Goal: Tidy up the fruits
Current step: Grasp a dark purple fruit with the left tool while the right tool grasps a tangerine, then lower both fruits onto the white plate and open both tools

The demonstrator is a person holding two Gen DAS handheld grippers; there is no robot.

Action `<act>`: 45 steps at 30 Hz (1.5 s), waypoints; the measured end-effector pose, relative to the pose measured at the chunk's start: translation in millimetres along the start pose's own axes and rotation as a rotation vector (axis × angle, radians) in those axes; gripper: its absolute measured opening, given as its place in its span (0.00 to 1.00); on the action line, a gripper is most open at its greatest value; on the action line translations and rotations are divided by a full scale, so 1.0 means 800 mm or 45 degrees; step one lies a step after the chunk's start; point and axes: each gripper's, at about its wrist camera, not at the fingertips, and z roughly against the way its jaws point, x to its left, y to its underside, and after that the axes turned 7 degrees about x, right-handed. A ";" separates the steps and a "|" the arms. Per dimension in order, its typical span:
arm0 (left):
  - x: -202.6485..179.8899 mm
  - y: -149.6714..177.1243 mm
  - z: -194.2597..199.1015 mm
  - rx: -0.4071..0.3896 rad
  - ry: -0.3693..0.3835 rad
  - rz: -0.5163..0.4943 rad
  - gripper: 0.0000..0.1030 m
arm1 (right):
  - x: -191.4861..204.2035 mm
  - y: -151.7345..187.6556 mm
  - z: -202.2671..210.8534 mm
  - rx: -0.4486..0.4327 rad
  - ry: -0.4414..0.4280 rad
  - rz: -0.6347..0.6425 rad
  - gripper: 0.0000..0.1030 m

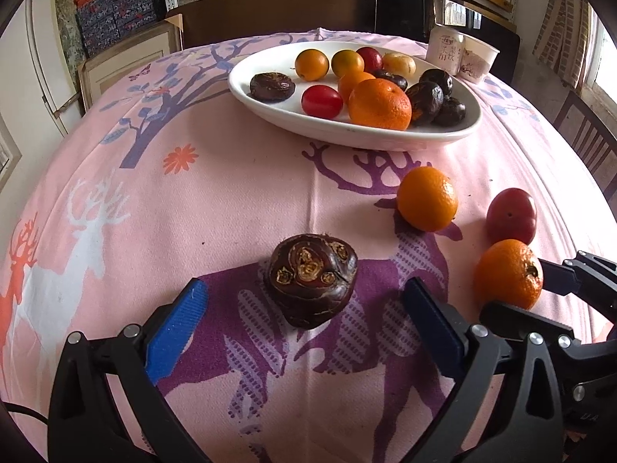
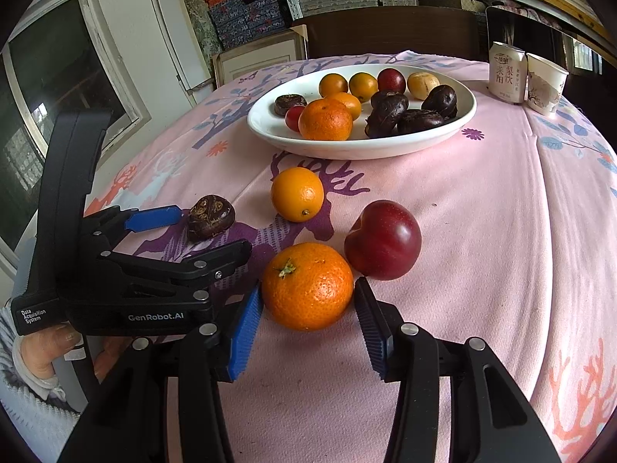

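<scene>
A dark brown water chestnut (image 1: 310,285) (image 2: 210,216) lies on the pink cloth between the blue pads of my left gripper (image 1: 304,308) (image 2: 214,231), which stands open with gaps on both sides. My right gripper (image 2: 306,308) (image 1: 536,297) is shut on a tangerine (image 2: 308,285) (image 1: 509,274) that rests on the cloth, a pad pressing on each side. A small orange (image 2: 297,194) (image 1: 427,198) and a red plum (image 2: 381,239) (image 1: 511,216) lie loose just beyond. The white plate (image 2: 347,150) (image 1: 347,131) farther back holds several oranges, chestnuts and red fruits.
A drink can (image 2: 505,73) and a paper cup (image 2: 543,85) stand behind the plate at the right. A person's hand (image 2: 42,362) holds the left gripper's handle. Chairs, boxes and shelves surround the table.
</scene>
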 end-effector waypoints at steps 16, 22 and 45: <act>-0.002 0.000 0.002 -0.008 -0.018 -0.011 0.96 | 0.000 0.000 0.001 -0.001 0.009 0.003 0.47; -0.019 0.003 0.012 -0.056 -0.075 -0.087 0.82 | 0.000 0.000 0.001 -0.003 0.008 0.005 0.46; 0.006 -0.076 0.078 -0.281 0.105 -0.025 0.41 | -0.056 -0.049 0.103 -0.306 0.025 -0.130 0.43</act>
